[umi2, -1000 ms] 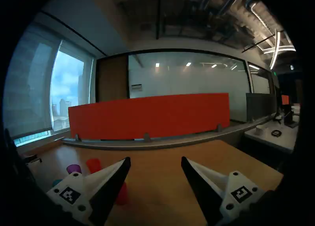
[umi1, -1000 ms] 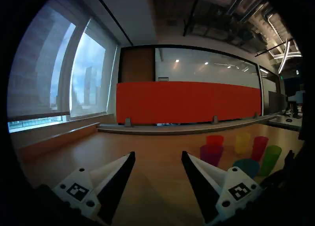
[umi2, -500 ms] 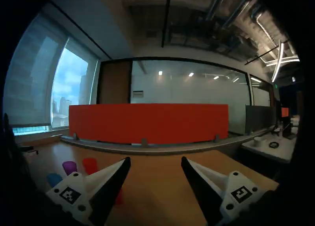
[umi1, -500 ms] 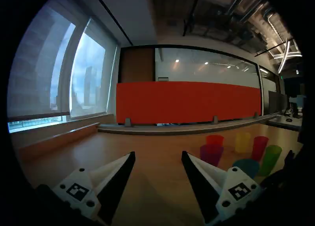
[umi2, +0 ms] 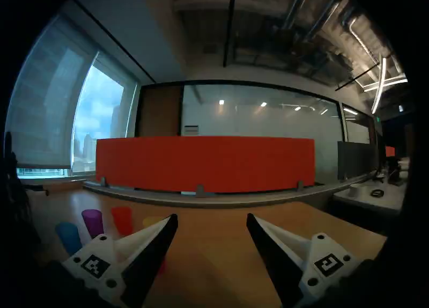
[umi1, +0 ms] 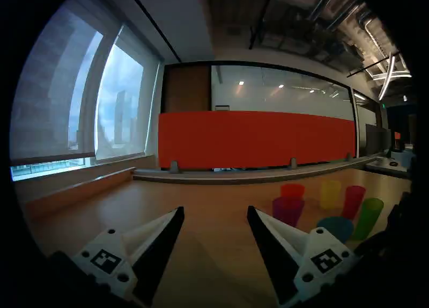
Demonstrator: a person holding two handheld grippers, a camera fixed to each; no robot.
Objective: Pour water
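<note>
Several coloured plastic cups stand on the wooden table. In the left gripper view a purple cup (umi1: 288, 209), an orange cup (umi1: 292, 190), a yellow cup (umi1: 330, 193), a red cup (umi1: 354, 200), a green cup (umi1: 368, 217) and a blue cup (umi1: 335, 227) cluster at the right. My left gripper (umi1: 214, 214) is open, empty, left of them. In the right gripper view a blue cup (umi2: 69, 237), a purple cup (umi2: 93, 222), an orange cup (umi2: 122, 220) and a yellow cup (umi2: 151, 221) sit at the lower left. My right gripper (umi2: 211, 221) is open, empty, right of them.
An orange divider panel (umi1: 257, 138) on a grey rail lines the table's far edge. Large windows (umi1: 118, 112) fill the left wall. Another desk (umi2: 370, 192) with small items stands at the far right. Bare wooden tabletop (umi2: 214, 259) stretches ahead of the right gripper.
The right gripper view has swung left and levelled, so more cups now show at its lower left. The left gripper has stayed still.
</note>
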